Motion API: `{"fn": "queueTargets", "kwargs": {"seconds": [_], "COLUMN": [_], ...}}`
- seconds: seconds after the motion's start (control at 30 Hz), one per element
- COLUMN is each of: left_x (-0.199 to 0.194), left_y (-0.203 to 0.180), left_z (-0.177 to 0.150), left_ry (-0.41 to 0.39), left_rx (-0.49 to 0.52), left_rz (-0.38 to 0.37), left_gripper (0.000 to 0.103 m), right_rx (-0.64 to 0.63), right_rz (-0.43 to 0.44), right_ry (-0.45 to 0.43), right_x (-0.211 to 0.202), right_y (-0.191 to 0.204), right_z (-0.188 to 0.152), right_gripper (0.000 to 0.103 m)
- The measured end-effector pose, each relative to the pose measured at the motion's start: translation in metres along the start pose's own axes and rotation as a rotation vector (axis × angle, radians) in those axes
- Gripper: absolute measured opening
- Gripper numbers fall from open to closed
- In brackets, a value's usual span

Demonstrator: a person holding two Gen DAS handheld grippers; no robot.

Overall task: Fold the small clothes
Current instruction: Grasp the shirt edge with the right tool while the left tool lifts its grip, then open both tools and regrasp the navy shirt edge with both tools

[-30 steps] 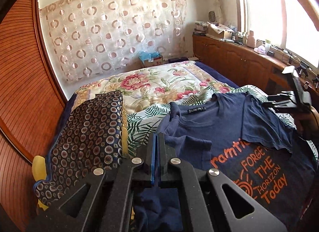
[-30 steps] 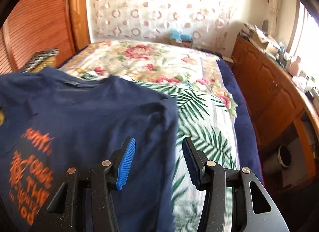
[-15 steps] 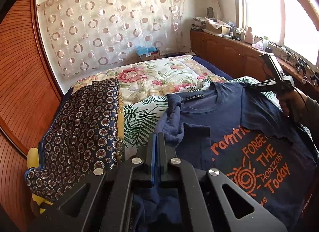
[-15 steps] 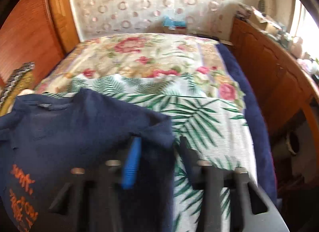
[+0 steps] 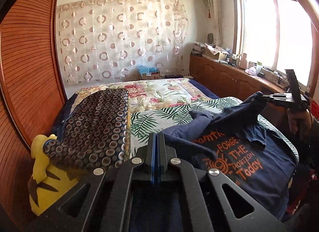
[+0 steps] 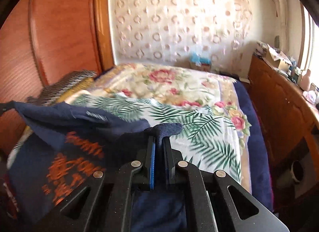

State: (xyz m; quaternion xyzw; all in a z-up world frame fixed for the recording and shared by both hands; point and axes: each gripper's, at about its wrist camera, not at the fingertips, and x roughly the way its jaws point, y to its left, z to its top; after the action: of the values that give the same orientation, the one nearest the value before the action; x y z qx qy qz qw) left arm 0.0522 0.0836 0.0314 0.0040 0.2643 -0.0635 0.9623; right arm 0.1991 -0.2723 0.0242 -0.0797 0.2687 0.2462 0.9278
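On bed [image 5: 175,100]: navy tee [image 5: 249,164], print up, top end lifted. Your L gripper [image 5: 156,142] & R gripper [image 6: 158,142] each pinch a shoulder corner. Status: 1st fold just starting; sleeves, remaining folds left.

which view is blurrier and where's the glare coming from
Right wrist view: motion blur smears the orange print on the navy cotton t-shirt and the circle-patterned sheer curtain. Left wrist view: sharp, but the bright window is blown out, with flare along the right edge; fisheye bends the wooden slatted wardrobe.
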Motion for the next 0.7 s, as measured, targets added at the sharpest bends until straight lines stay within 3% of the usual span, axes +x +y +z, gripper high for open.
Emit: {"fn": "queueTargets", "kwargs": {"seconds": [0.27, 0.47, 0.7], "left_x": [-0.054, -0.083, -0.096], "left_y": [0.015, 0.020, 0.024], "left_z": [-0.020, -0.039, -0.064], "left_ry": [-0.020, -0.025, 0.045], "left_rx": [-0.020, -0.062, -0.087], "left_rz": [0.036, 0.047, 0.069], "left_gripper": [0.002, 0.002, 0.002], "right_rx": [0.017, 0.009, -0.008], "right_rz": [0.031, 0.035, 0.036], "right_ry": [-0.037, -0.041, 0.046], "right_x": [-0.078, -0.119, -0.151], "right_y": [0.009, 0.021, 0.034], "right_z": [-0.049, -0.064, -0.098], "right_gripper": [0.006, 0.006, 0.006]}}
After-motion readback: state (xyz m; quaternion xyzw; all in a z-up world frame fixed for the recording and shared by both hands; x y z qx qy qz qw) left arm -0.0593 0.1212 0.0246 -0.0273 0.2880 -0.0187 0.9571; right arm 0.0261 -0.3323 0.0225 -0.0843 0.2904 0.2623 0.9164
